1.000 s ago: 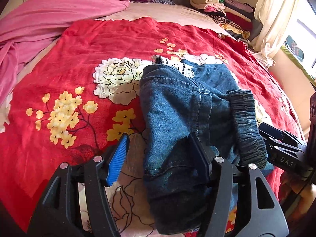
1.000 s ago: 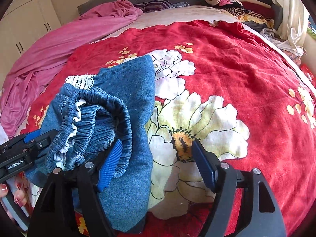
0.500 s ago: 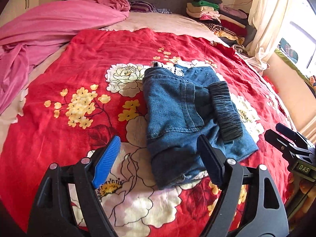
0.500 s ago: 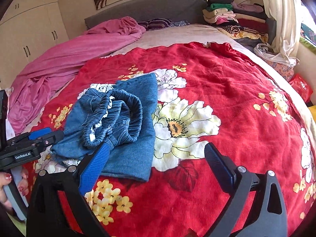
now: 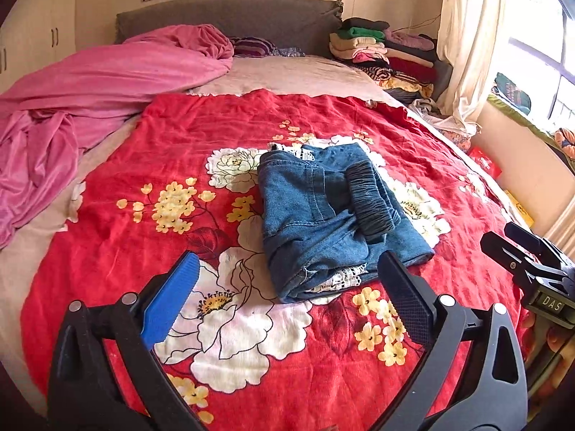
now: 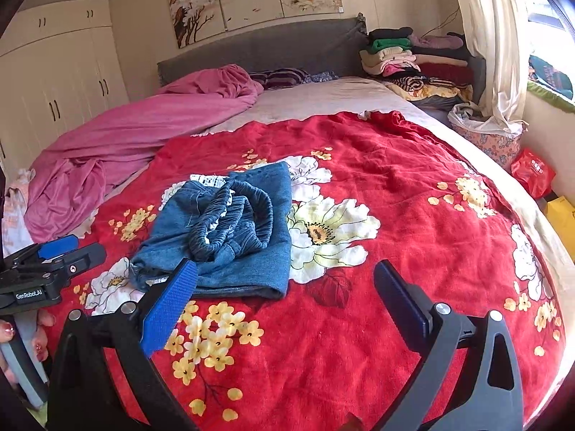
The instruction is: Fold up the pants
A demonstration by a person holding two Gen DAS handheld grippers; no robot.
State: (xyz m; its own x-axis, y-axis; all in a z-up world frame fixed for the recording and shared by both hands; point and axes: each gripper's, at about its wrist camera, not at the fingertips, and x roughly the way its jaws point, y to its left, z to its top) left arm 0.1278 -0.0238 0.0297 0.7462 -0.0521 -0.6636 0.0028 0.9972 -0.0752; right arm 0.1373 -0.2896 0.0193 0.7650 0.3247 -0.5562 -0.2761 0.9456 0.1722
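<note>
The blue denim pants (image 5: 323,212) lie folded in a small bundle on the red floral blanket (image 5: 179,143), the elastic waistband on top and white lace at the hems. They also show in the right wrist view (image 6: 230,230). My left gripper (image 5: 287,298) is open and empty, held back from the bundle's near edge. My right gripper (image 6: 284,298) is open and empty, back from the bundle and to its right. Each gripper shows at the edge of the other's view: the right one (image 5: 528,262), the left one (image 6: 46,265).
A pink sheet (image 5: 90,93) is heaped on the bed's left side. A stack of folded clothes (image 5: 381,50) stands at the headboard's right. A curtain (image 5: 467,36) and window are at the right. Wardrobes (image 6: 54,82) stand at the left.
Both grippers have pulled back and up from the pants, which now lie free on the blanket. The left gripper's right finger was against the denim a second ago.
</note>
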